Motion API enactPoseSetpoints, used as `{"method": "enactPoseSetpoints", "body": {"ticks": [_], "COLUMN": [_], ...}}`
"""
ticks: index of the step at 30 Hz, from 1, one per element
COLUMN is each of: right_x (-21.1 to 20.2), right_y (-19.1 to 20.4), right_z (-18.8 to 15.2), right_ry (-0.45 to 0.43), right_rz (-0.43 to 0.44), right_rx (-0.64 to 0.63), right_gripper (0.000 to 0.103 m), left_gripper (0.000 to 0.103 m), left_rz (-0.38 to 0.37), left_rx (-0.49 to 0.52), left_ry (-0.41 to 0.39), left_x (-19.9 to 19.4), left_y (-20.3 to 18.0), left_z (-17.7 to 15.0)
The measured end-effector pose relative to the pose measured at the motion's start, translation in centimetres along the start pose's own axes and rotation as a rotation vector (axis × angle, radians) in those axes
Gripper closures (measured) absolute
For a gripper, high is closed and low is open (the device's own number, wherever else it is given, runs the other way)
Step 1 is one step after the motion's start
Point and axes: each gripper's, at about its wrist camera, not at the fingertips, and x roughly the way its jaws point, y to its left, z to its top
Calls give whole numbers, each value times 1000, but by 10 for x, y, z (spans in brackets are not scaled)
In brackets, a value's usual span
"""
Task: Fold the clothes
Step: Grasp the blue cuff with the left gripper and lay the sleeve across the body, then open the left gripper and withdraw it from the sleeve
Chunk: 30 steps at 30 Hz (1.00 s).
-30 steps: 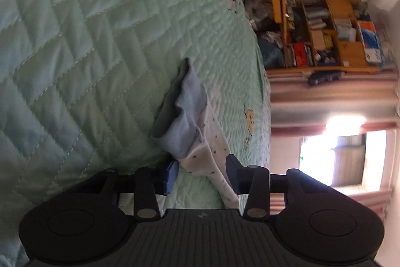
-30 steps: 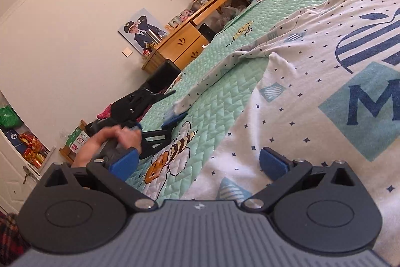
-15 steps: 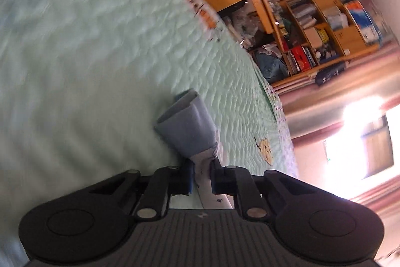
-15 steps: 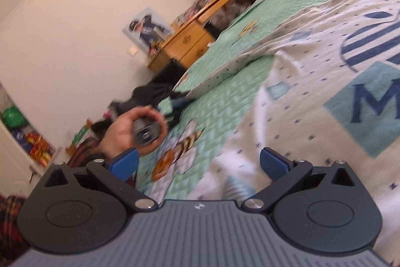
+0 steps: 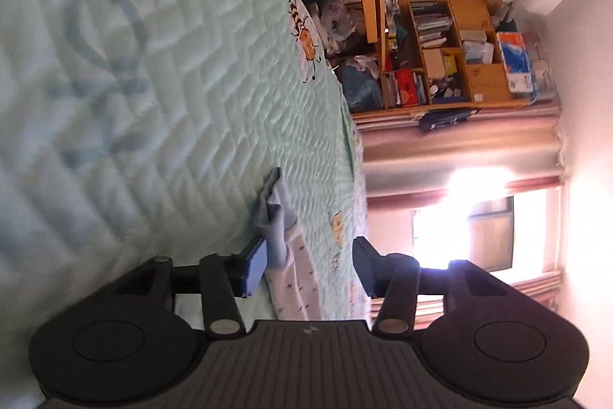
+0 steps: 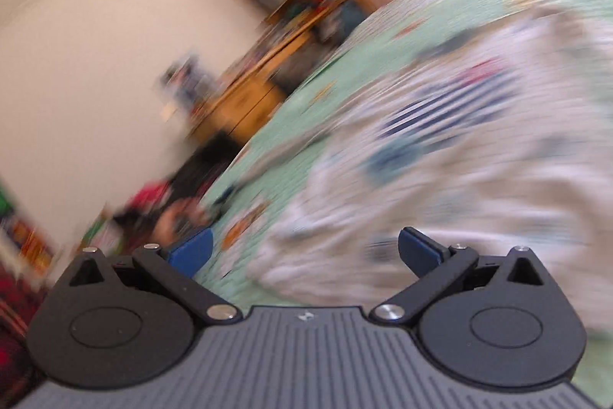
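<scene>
While both gripper (image 5: 308, 265) (image 6: 304, 252) jaws stand apart, sleeve (image 5: 279, 217) lies released on quilt (image 5: 153, 83).

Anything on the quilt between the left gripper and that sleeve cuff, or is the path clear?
Nothing visible blocks it. The sleeve cuff lies on the green quilt, between the open jaws of the left gripper, beside one pad; the jaws have just been opening.

Your left wrist view sat rolled sideways, low over the mint-green quilted bed (image 5: 161, 71); your blurred right view shared it.
</scene>
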Motion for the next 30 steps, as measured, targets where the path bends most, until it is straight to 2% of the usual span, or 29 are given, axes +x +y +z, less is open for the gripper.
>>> {"method": "enactPoseSetpoints", "body": {"ticks": [2, 4, 6, 7, 10, 14, 16, 18, 20, 23, 25, 27, 28, 30], "right_x": [-45, -82, -102, -105, -92, -60, -55, -54, -55, -53, -49, -44, -42, -39], "right_y": [-23, -45, -63, -69, -74, -57, -53, -52, -50, -45, -46, -46, -46, -44], "right_z": [1, -1, -7, -11, -18, -17, -18, -20, -23, -25, -20, -12, -7, 1], "right_ry": [-113, -201, -245, -251, -215, -105, -94, -98, -89, -73, -79, -75, -71, -56], "right_rz": [-100, -160, -154, -123, -70, -133, -141, -145, -167, -167, -132, -137, -149, -158], "right_rx": [60, 142, 228, 265, 289, 142, 123, 120, 101, 52, 70, 83, 85, 84], "right_gripper": [0, 0, 0, 0, 0, 0, 0, 0, 0, 0, 0, 0, 0, 0], "left_gripper": [31, 26, 25, 25, 25, 24, 24, 24, 23, 23, 23, 24, 26, 35], "left_rz": [7, 26, 24, 17, -43, -177, -199, -214, -162, -89, -91, -29, 5, 7], "left_rx": [94, 183, 269, 314, 462, 716, 819, 895, 970, 1018, 1010, 1054, 1059, 1048], "left_ry": [16, 67, 151, 201, 383, 644, 727, 789, 808, 801, 792, 763, 750, 746], "left_x": [-20, -34, -45, -50, -54, -57, -62, -68, -67, -50, -43, -28, -23, -20], "left_y": [-11, -22, -34, -40, -59, -95, -105, -104, -98, -88, -86, -86, -83, -80], "left_z": [-11, -30, -59, -78, -153, -259, -305, -336, -356, -346, -336, -334, -330, -319]}}
